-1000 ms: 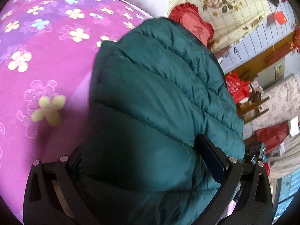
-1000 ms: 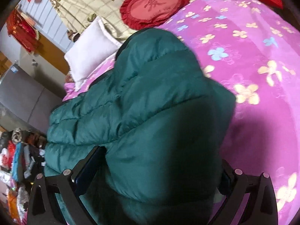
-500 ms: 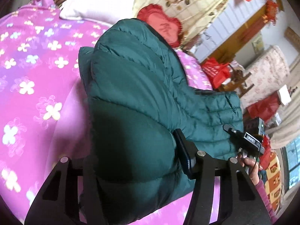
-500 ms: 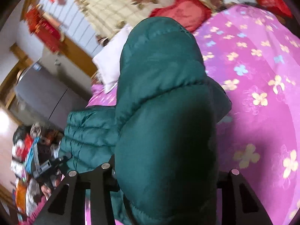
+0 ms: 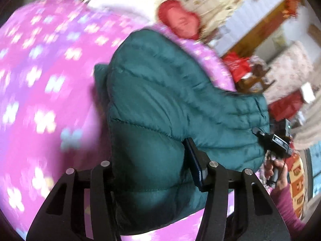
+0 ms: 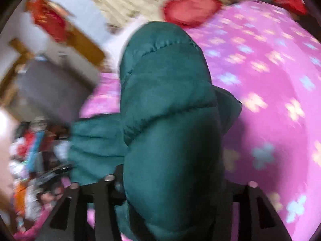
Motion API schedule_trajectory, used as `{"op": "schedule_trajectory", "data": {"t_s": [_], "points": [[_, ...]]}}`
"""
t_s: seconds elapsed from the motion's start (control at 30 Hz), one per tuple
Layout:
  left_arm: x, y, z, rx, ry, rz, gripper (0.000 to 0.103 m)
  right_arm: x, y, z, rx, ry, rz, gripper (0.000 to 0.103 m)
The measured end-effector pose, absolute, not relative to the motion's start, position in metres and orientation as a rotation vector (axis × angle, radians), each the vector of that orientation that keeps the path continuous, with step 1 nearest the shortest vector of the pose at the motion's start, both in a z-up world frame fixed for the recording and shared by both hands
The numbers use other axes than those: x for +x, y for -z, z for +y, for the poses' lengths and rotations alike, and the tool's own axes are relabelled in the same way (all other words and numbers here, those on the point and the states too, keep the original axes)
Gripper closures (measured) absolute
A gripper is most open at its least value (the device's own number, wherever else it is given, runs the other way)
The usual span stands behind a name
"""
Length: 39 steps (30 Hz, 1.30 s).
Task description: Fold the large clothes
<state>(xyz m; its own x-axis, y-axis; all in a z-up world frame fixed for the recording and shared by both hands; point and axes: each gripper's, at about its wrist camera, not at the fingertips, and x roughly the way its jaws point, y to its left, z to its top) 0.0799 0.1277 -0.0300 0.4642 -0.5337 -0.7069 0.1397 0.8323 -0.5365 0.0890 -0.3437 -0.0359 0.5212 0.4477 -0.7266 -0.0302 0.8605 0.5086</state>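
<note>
Now I have both the left gripper [image 5: 148,172] and the right gripper [image 6: 170,182] pinching the green puffer jacket [image 5: 160,100] bunched between their fingers above the bedspread [image 5: 50,80], mid-fold; next I must lay it flat.

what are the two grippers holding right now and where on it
Both hold the green puffer jacket: the left gripper and right gripper each clamp a thick quilted fold at its near end.
</note>
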Motion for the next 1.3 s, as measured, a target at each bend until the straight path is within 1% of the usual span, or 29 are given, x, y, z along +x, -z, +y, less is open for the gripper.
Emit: {"op": "schedule_trajectory", "data": {"t_s": [0.03, 0.07, 0.1, 0.13, 0.23, 0.43, 0.73, 0.83, 0.93, 1.0, 1.07, 1.13, 1.3], "points": [[0.081, 0.044, 0.129, -0.453, 0.406, 1.031, 0.041, 0.091, 0.047, -0.344, 0.46, -0.253, 1.018, 0.032], [0.081, 0.05, 0.13, -0.459, 0.391, 1.026, 0.037, 0.093, 0.062, -0.346, 0.469, -0.217, 1.049, 0.024], [0.079, 0.052, 0.131, -0.466, 0.366, 1.0, 0.033, 0.092, 0.069, -0.35, 0.509, -0.211, 1.05, 0.022], [0.076, 0.05, 0.131, -0.461, 0.344, 0.978, 0.031, 0.091, 0.07, -0.352, 0.54, -0.205, 1.043, 0.022], [0.065, 0.038, 0.127, -0.393, 0.282, 0.944, 0.031, 0.079, 0.054, -0.356, 0.547, -0.151, 1.008, 0.021], [0.037, 0.002, 0.111, -0.188, 0.142, 0.845, 0.031, 0.041, 0.007, -0.341, 0.404, -0.097, 0.917, 0.019], [0.016, 0.0, 0.078, -0.15, 0.11, 0.8, 0.031, -0.002, -0.036, -0.28, 0.208, -0.023, 0.768, 0.018], [0.014, -0.002, 0.064, -0.123, 0.11, 0.8, 0.031, -0.017, -0.047, -0.269, 0.188, -0.012, 0.719, 0.018], [0.007, -0.006, 0.054, -0.103, 0.109, 0.782, 0.031, -0.031, -0.062, -0.264, 0.103, 0.069, 0.658, 0.017], [0.003, -0.009, 0.05, -0.099, 0.108, 0.758, 0.031, -0.038, -0.074, -0.266, 0.092, 0.08, 0.625, 0.011], [0.0, -0.011, 0.046, -0.084, 0.094, 0.744, 0.031, -0.042, -0.08, -0.267, 0.11, 0.059, 0.615, 0.009], [-0.002, -0.012, 0.044, -0.069, 0.074, 0.736, 0.031, -0.045, -0.083, -0.262, 0.105, 0.047, 0.614, 0.009], [-0.012, -0.013, 0.037, -0.062, 0.03, 0.69, 0.031, -0.048, -0.073, -0.236, 0.073, 0.028, 0.611, 0.007]]}}
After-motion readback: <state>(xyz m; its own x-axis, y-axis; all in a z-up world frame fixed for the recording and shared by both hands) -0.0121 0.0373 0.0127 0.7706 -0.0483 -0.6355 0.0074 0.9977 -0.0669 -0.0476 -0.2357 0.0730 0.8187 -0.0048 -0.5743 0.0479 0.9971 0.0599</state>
